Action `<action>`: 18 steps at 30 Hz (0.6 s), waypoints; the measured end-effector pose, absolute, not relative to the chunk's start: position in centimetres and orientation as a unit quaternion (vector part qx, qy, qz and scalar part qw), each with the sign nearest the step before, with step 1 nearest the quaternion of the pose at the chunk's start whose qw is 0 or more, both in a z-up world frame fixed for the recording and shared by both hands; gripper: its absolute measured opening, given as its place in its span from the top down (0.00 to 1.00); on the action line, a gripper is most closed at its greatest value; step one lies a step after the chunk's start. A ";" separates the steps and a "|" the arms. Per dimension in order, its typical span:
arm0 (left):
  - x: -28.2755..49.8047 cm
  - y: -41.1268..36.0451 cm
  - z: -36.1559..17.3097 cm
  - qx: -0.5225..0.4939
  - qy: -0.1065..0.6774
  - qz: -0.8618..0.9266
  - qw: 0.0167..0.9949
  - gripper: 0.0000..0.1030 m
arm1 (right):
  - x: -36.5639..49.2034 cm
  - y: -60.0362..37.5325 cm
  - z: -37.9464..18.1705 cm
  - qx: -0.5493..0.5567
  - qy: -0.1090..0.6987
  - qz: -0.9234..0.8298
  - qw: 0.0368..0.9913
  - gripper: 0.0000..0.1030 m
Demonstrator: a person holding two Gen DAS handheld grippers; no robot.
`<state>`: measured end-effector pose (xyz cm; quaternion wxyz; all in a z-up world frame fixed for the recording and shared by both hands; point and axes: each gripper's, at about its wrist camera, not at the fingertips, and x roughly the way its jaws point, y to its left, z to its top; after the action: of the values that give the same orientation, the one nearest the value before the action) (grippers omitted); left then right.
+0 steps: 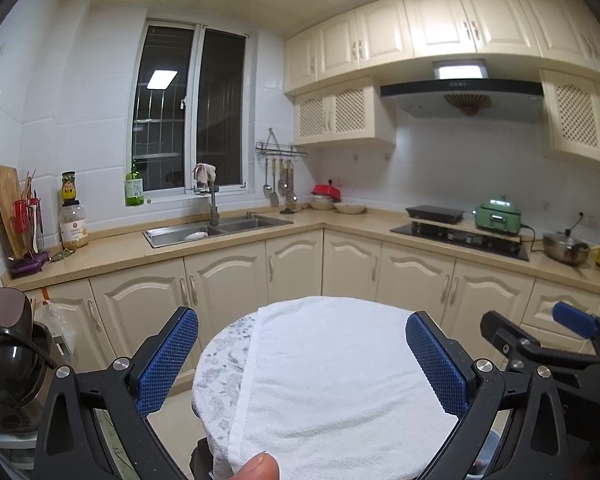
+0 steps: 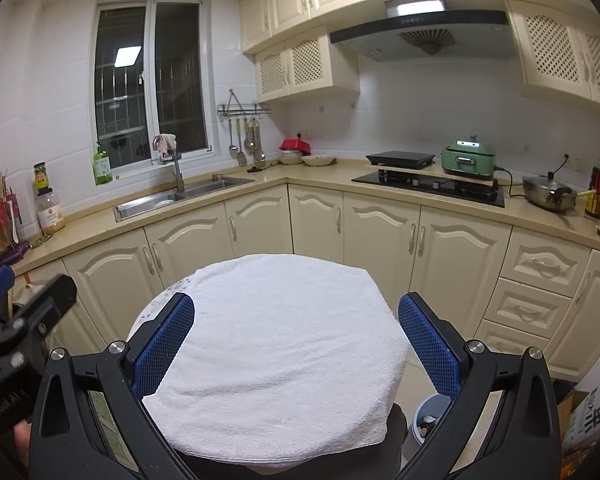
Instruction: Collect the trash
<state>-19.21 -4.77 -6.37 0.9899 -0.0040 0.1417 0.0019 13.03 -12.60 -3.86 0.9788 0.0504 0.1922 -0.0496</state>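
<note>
both grippers, left gripper [image 1: 302, 364] and right gripper [image 2: 296, 346], are hanging wide apart over the towel [image 2: 276, 344], holding nothing; likely the start, so finding trash is coming next.

The left gripper [image 1: 302, 360] hangs with its blue pads spread wide over a round stool covered by a white towel [image 1: 332, 380]. A fingertip [image 1: 260, 467] shows at the bottom edge. The right gripper [image 1: 556, 332] sits at the right. Beyond, the bench [image 1: 112, 250] carries a sink [image 1: 216, 229].
</note>
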 end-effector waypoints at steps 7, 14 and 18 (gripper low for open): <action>-18.6 -4.0 -5.8 -0.007 0.142 0.002 0.990 0.01 | 13.1 -12.4 -3.9 0.049 0.194 -0.046 0.979 0.00; -18.4 -3.8 -6.4 -0.007 0.143 -0.001 0.990 0.01 | 13.2 -12.5 -3.9 0.050 0.194 -0.050 0.979 0.00; -18.4 -3.7 -6.6 -0.007 0.143 -0.002 0.990 0.01 | 13.2 -12.5 -4.0 0.051 0.194 -0.050 0.978 0.00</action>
<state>-18.39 -3.72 -6.60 0.9896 -0.0070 0.1435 -0.0025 13.23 -12.46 -3.98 0.9784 0.0512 0.1939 -0.0505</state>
